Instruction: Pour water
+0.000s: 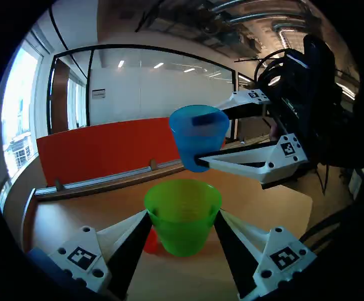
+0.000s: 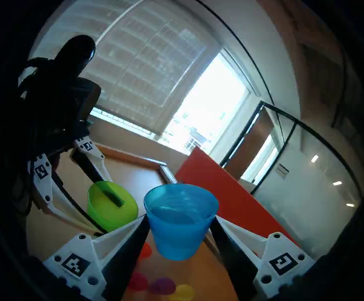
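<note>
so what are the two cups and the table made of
The blue cup looks like glossy translucent plastic: light glows through its wall. The green cup likewise, with faint rings in its side. The table seems matt wood or wood-look laminate, by its even tan; which, I cannot tell.

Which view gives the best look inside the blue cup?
The right gripper view: the blue cup sits close, with its open mouth seen from above, so the inner wall shows. The left gripper view shows the cup farther off and from the side, higher in the picture than the green cup, mostly its outer wall.
</note>
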